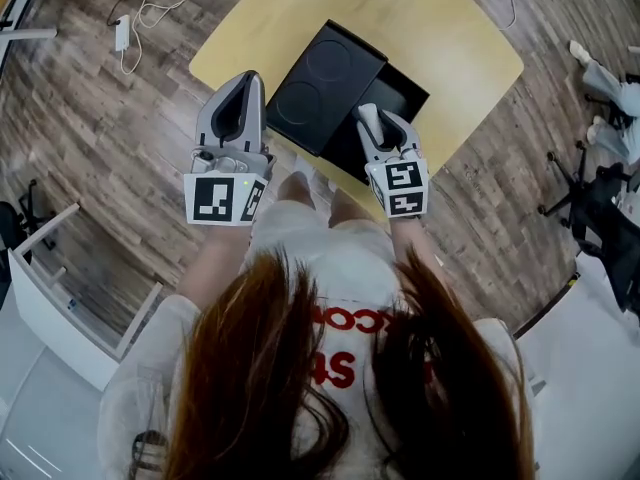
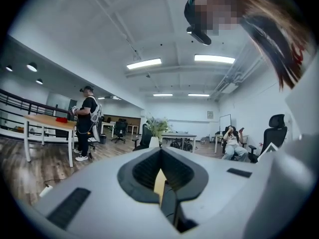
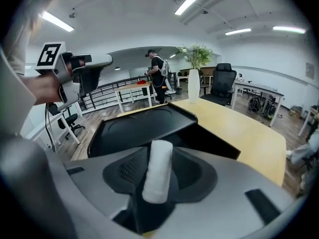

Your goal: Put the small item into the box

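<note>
A black box [image 1: 398, 108] stands open on the yellow table [image 1: 460, 38], with its black lid [image 1: 325, 80] lying slanted over the box's left side. My right gripper [image 1: 371, 118] hovers at the box's near edge, shut on a small white roll [image 3: 158, 176] that stands up between its pads. In the right gripper view the lid [image 3: 139, 126] and the box's dark inside [image 3: 214, 146] lie just beyond the jaws [image 3: 159, 156]. My left gripper [image 1: 247, 83] hangs left of the lid with its jaws together and nothing in them [image 2: 160, 172].
A white vase with a plant [image 3: 194, 83] stands at the table's far end. The left gripper's marker cube [image 3: 52, 59] shows beside the lid. A person [image 3: 157, 76] stands at another table behind. A cable [image 1: 150, 8] lies on the wood floor, office chairs [image 1: 600, 208] at right.
</note>
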Tool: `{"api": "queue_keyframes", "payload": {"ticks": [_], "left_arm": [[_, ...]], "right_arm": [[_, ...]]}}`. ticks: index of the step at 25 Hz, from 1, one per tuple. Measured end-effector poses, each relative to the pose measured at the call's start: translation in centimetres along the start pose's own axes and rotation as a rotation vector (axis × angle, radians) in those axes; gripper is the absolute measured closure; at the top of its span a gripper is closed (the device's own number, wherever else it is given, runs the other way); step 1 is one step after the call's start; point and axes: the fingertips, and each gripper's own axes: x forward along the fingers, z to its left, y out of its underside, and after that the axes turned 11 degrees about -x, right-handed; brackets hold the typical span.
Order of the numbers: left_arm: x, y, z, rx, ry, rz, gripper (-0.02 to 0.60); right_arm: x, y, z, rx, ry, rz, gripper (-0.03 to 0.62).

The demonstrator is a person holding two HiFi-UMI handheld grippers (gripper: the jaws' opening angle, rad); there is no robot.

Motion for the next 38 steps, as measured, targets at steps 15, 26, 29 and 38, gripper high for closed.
{"api": "queue_keyframes", "payload": {"ticks": [15, 26, 29, 38], "left_arm": [[1.0, -3.2, 0.1, 0.022, 0.010, -0.080, 0.583], [1.3, -6.0, -0.5, 0.048, 0.043, -0.136, 0.583], [1.9, -6.1, -1.8, 0.050, 0.085, -0.139, 0.583], [4.7, -5.8, -7.3, 0.042, 0.228, -0.135, 0.583]], "right_arm": [[-5.9, -10.6, -5.9, -0.023, 0.214, -0.318, 0.586], [-12.5, -17.3, -8.4, -0.007, 0.338, -0.545, 0.589], [-14.2, -17.0, -9.2, 0.009, 0.381, -0.560, 0.589], [-19.7, -14.5, -12.1, 0.053, 0.528, -0.563, 0.589]]}}
